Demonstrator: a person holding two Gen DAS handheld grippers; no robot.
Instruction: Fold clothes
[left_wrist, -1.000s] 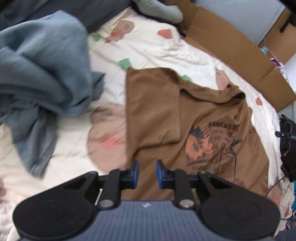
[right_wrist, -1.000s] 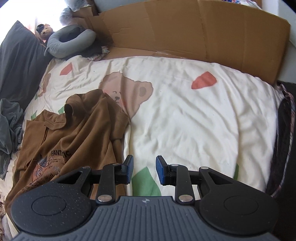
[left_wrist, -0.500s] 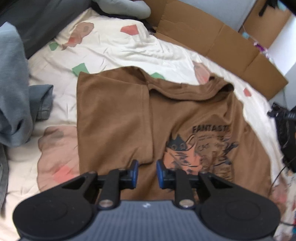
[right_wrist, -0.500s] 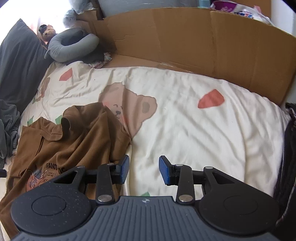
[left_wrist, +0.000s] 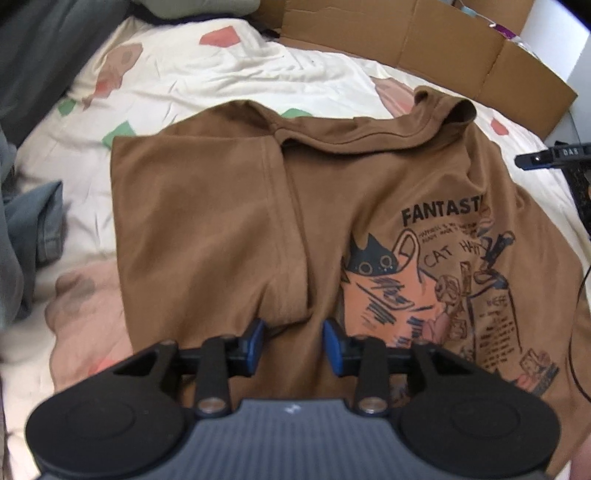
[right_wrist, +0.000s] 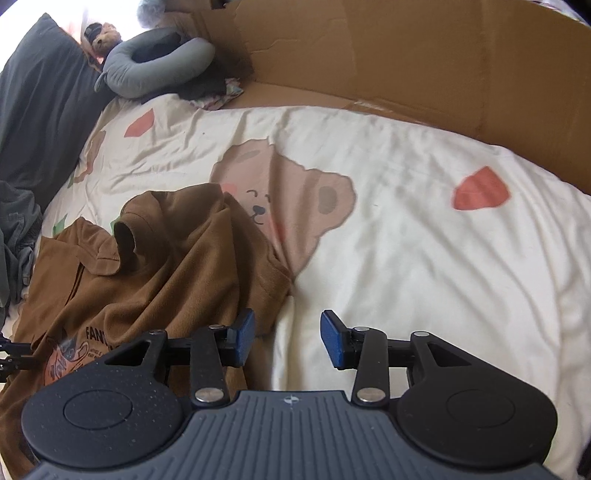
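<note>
Left wrist view has closed in on the shirt (left_wrist: 229, 221) spread on the bed (left_wrist: 258, 70), and both tongs, left (left_wrist: 292, 341) over its folded sleeve and right (right_wrist: 284, 338) at its unfolded sleeve's edge, have just spread with nothing pinched, likely readying the next fold.

At three o'clock of the shirt (right_wrist: 159, 266) we see bare quilt (right_wrist: 424, 258); cardboard (right_wrist: 406, 62) walls twelve o'clock, jeans (left_wrist: 33, 229) block nine.
</note>
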